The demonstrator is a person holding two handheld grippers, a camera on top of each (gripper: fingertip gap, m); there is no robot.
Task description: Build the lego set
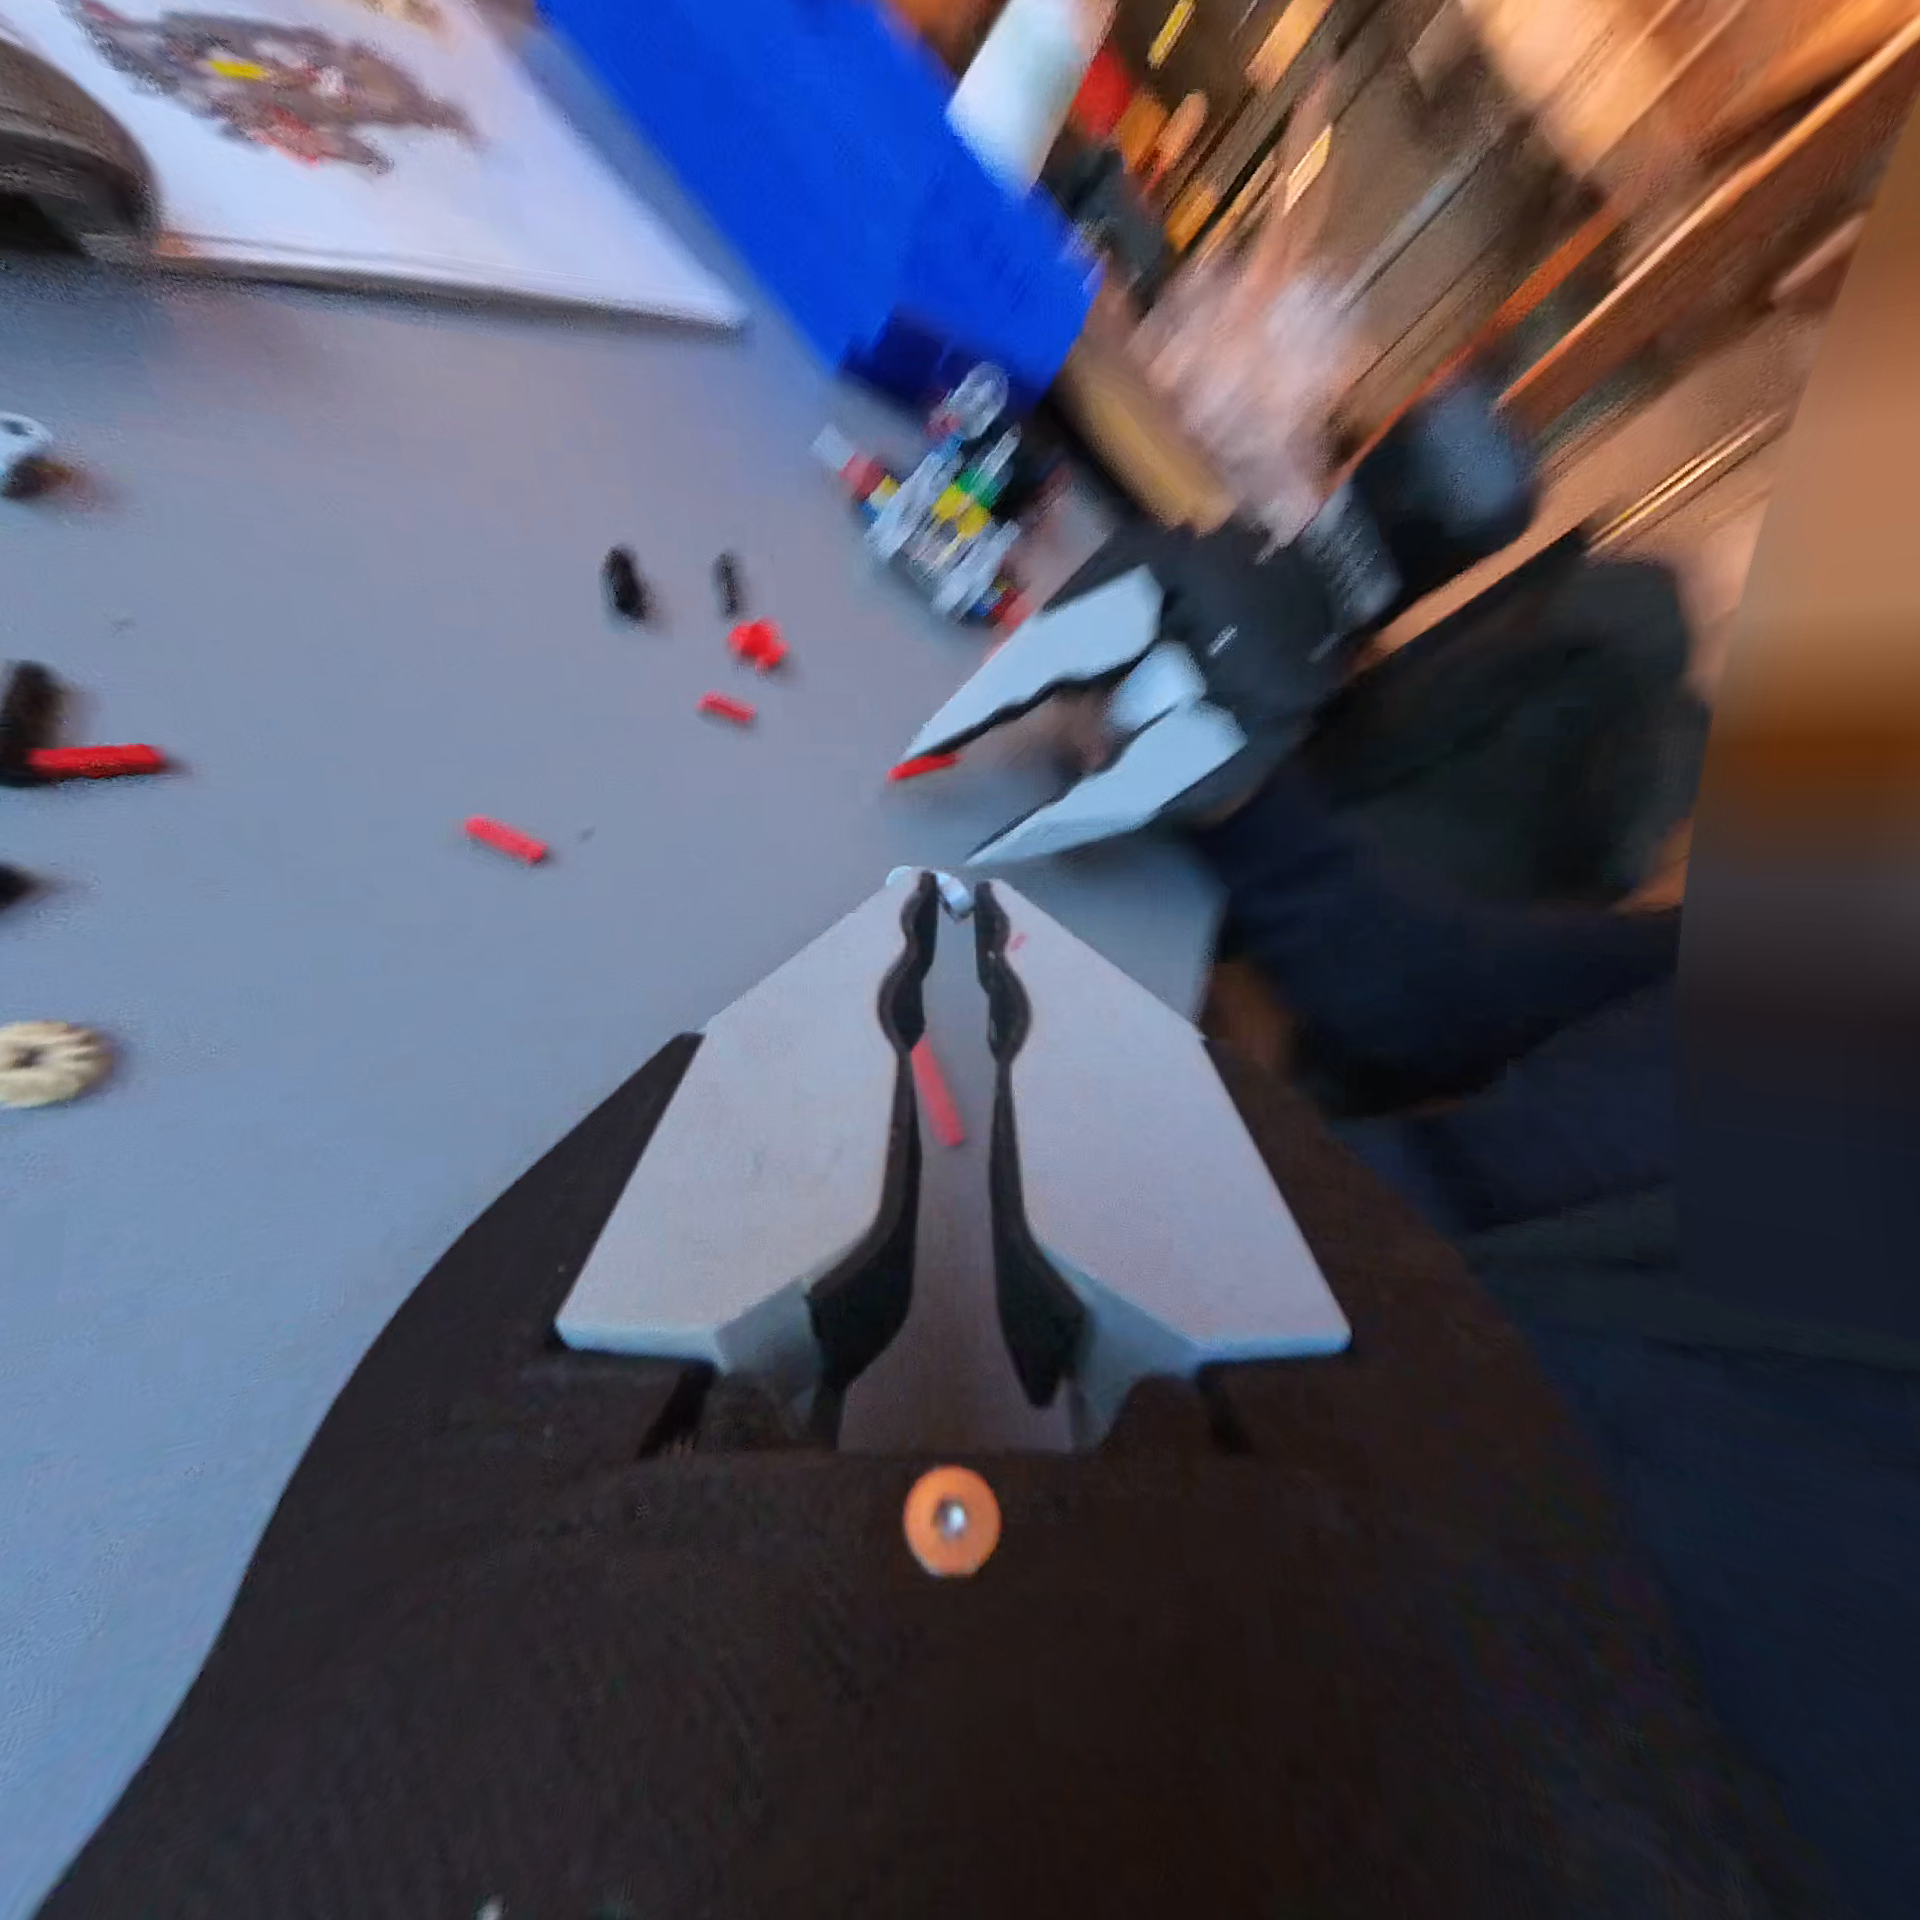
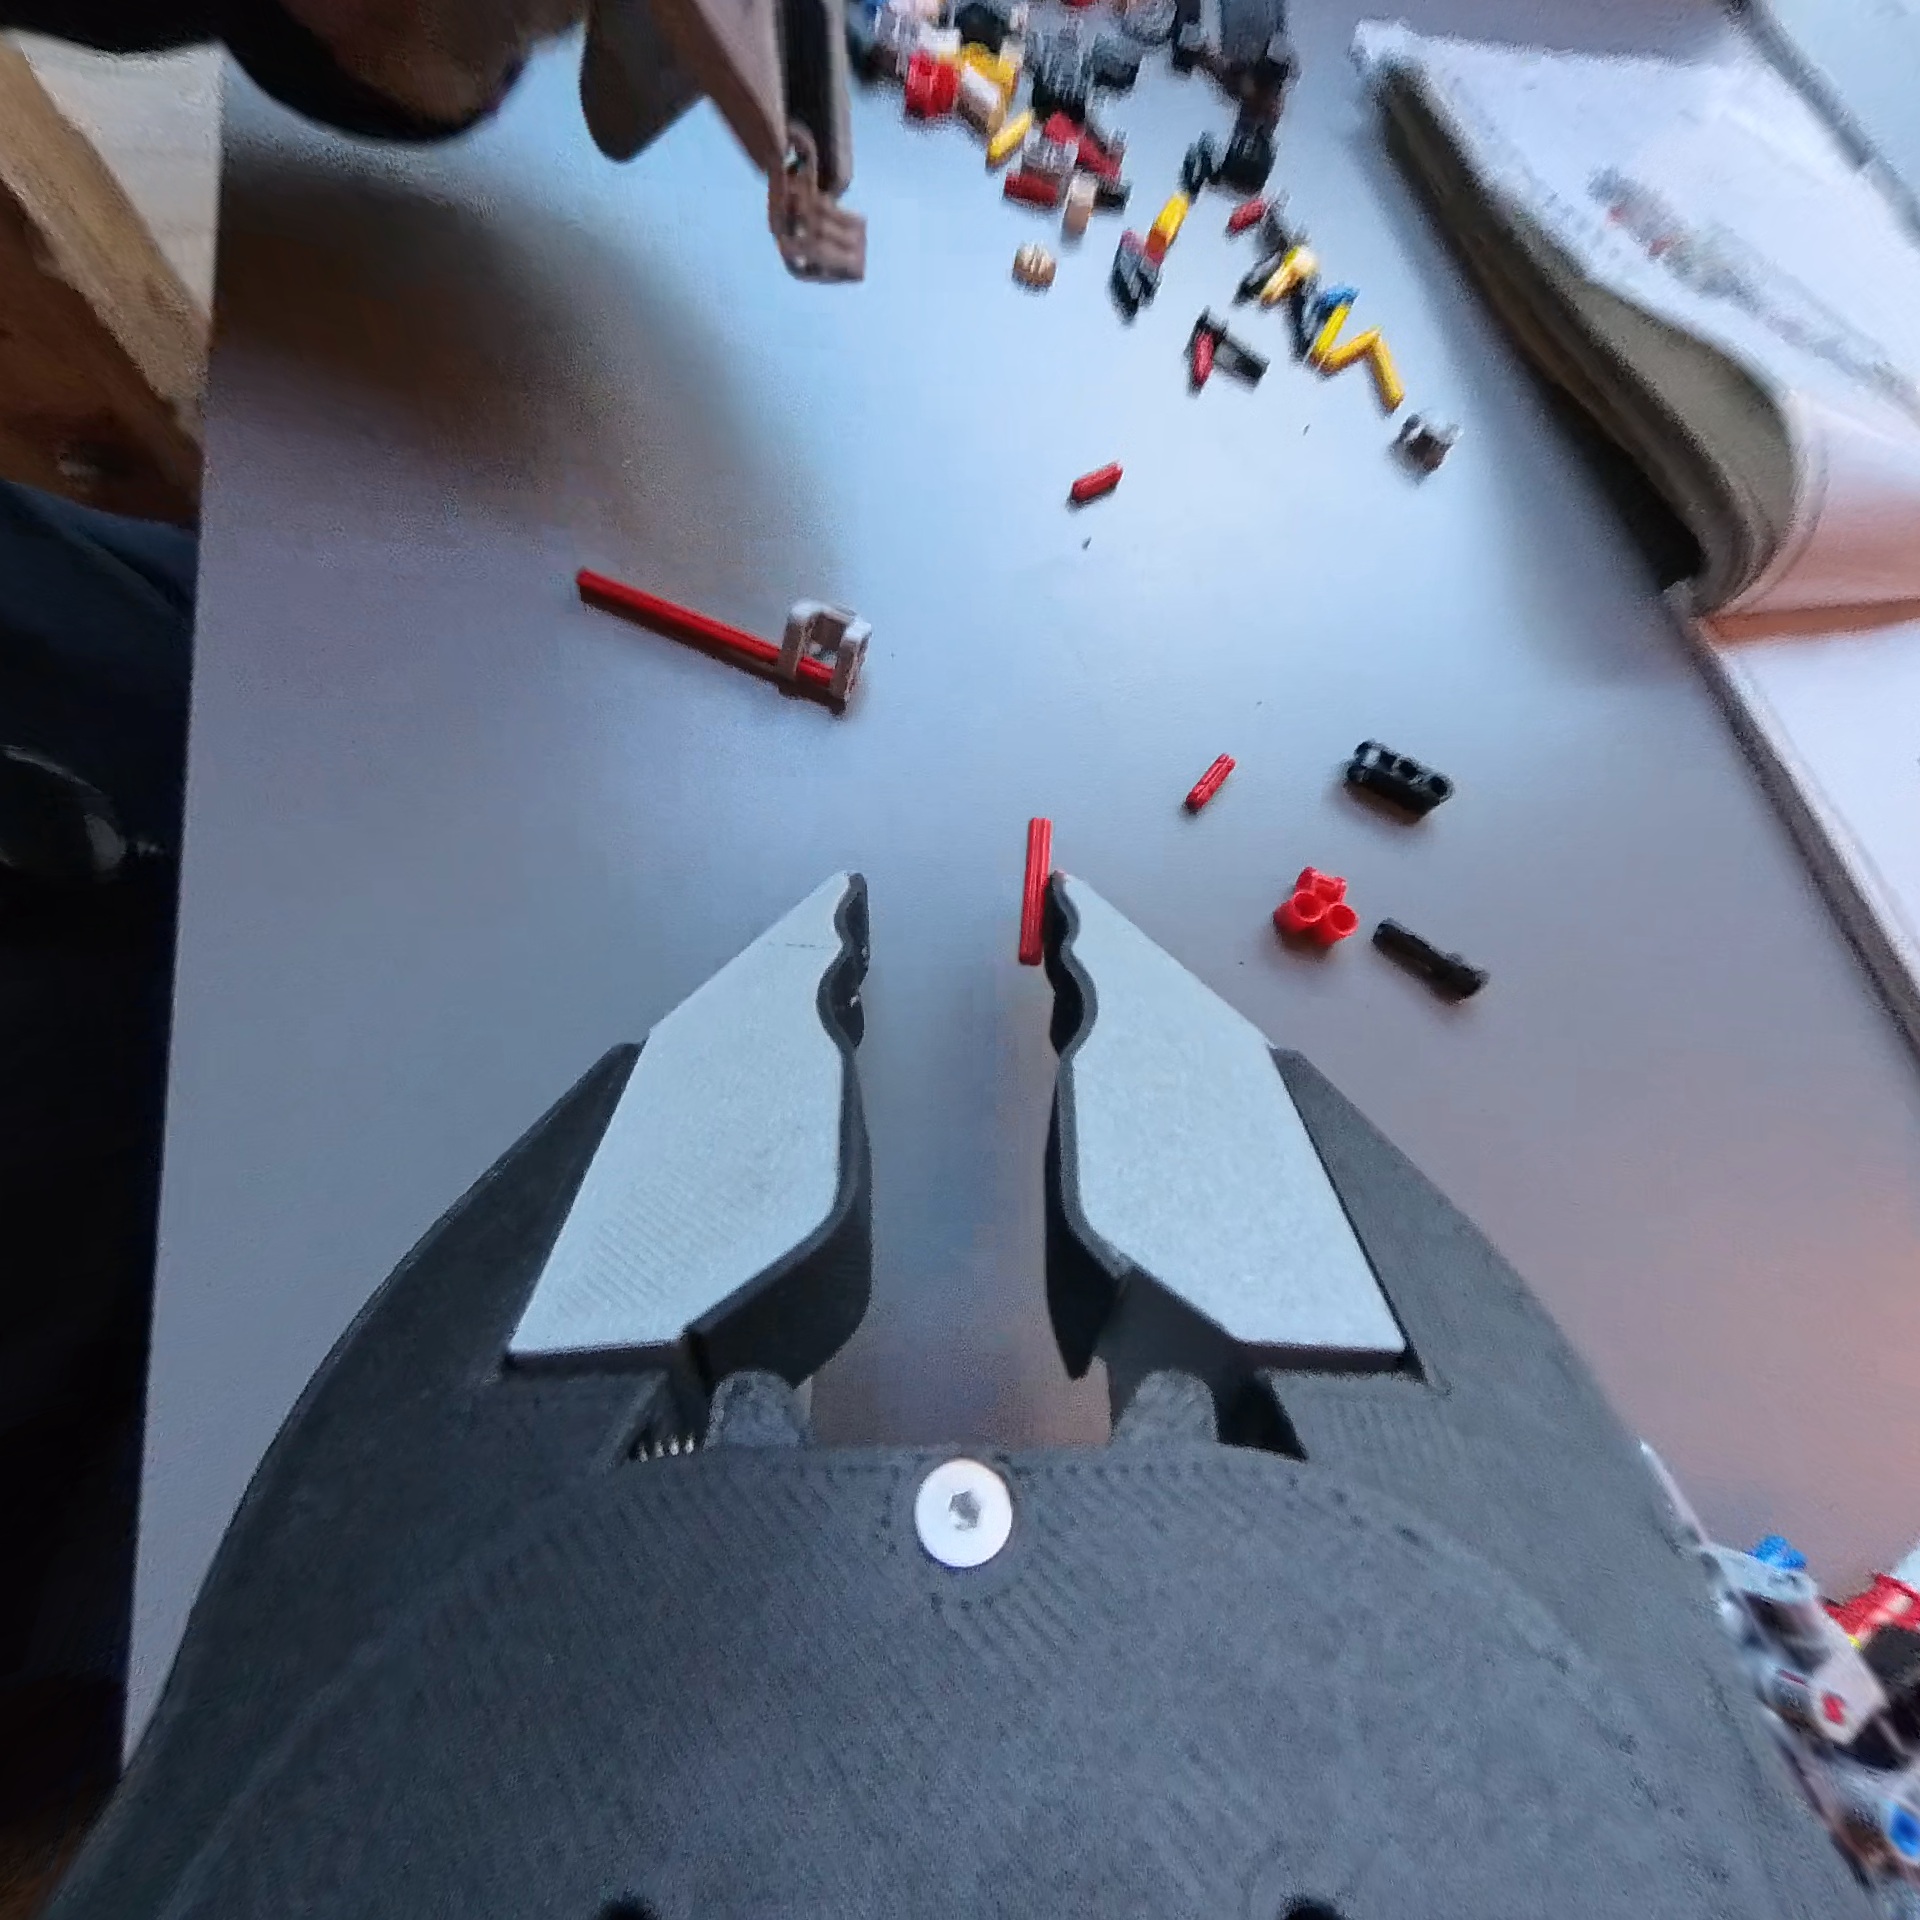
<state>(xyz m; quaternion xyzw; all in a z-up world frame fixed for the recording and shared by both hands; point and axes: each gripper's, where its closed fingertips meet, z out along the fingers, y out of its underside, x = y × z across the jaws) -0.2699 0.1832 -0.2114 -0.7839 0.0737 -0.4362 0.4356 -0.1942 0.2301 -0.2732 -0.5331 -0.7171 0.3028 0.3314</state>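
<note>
My left gripper (image 1: 951,899) pinches a small grey piece (image 1: 956,902); my right gripper (image 2: 956,914) stands wide, a red rod (image 2: 1035,891) against one fingertip (image 2: 1062,914) over the tabletop (image 2: 520,883).

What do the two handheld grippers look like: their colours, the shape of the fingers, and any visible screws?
Both grippers share one design. The left gripper has a dark, coarse-textured body, two flat grey fingers tapering to points, and wavy black inner pads. A round orange-tinted washer and screw sits at its centre. The right gripper looks alike, with a silver screw.
</note>
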